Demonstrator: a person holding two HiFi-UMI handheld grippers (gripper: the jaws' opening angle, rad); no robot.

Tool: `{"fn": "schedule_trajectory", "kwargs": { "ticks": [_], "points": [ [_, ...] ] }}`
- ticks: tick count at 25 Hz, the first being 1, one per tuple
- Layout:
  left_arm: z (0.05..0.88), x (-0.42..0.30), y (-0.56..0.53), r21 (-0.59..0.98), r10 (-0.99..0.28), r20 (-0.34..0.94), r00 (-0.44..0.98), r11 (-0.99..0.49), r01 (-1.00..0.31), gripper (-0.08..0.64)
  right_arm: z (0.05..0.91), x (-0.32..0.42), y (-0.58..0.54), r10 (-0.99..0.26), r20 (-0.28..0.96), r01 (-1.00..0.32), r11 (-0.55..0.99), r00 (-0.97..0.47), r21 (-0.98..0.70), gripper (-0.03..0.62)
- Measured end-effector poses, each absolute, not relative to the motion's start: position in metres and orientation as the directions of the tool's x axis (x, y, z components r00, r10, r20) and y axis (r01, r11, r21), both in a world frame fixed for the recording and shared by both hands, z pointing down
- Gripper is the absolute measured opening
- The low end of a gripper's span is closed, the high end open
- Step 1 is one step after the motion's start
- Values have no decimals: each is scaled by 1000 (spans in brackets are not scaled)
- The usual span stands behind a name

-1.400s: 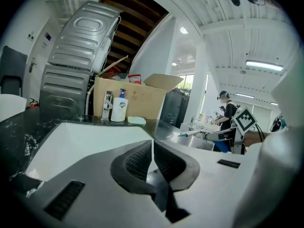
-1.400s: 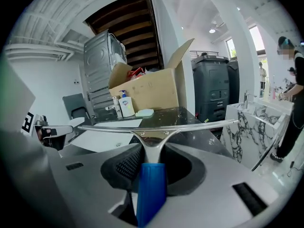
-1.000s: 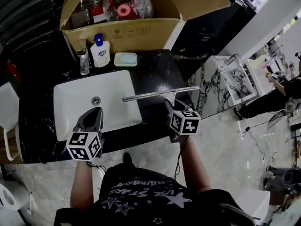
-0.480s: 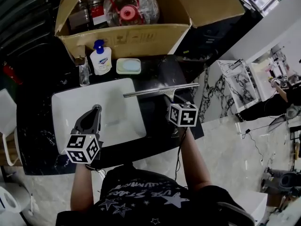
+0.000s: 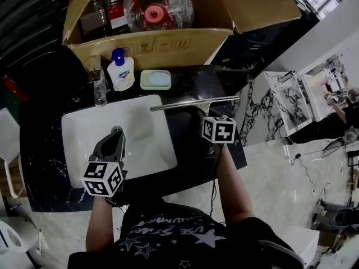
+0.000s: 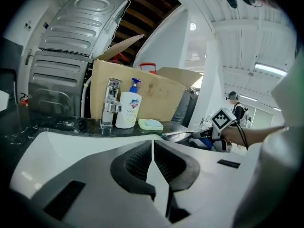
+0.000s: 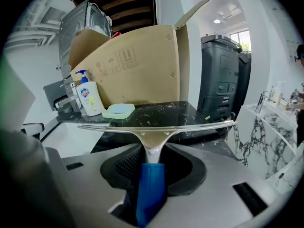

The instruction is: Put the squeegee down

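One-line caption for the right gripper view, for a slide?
Right gripper shut on the blue handle of the squeegee, blade level over the black counter, soap dish and cardboard box behind.

in the head view you get a dim, underexposed picture. the black tabletop (image 5: 190, 128) swallows detail, while the white sink (image 5: 84, 133) and the pale floor (image 5: 280, 184) at the right read brightest. straight lines bow toward the edges.

in the left gripper view and the right gripper view, expect heavy fisheye curvature and black corners. a ceiling strip light (image 6: 270, 69) and a bright window (image 7: 240, 39) blow out to white. the tongs of the left gripper (image 6: 152, 148) and the right gripper (image 7: 153, 151) sit close to the lens and look soft. the squeegee (image 7: 190, 126) blade carries a thin highlight, and the glossy tabletop mirrors light.
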State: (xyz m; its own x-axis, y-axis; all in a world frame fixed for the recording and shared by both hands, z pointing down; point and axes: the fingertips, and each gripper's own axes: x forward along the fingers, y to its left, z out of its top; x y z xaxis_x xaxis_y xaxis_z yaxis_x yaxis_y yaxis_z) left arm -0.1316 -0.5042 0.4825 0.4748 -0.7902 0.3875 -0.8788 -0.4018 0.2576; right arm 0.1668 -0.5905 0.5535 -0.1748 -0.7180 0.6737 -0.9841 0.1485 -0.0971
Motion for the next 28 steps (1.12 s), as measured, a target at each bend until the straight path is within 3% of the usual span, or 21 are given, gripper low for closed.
{"fn": "schedule_trajectory", "kwargs": {
  "ticks": [13, 28],
  "points": [
    [486, -128, -504, 256, -780, 403, 479, -407, -877, 29, 567, 167, -594, -667, 735, -985, 174, -119, -1, 147],
    [470, -113, -481, 238, -788, 378, 485, -424, -874, 29, 544, 171, -566, -733, 663, -982, 188, -152, -17, 153]
  ]
}}
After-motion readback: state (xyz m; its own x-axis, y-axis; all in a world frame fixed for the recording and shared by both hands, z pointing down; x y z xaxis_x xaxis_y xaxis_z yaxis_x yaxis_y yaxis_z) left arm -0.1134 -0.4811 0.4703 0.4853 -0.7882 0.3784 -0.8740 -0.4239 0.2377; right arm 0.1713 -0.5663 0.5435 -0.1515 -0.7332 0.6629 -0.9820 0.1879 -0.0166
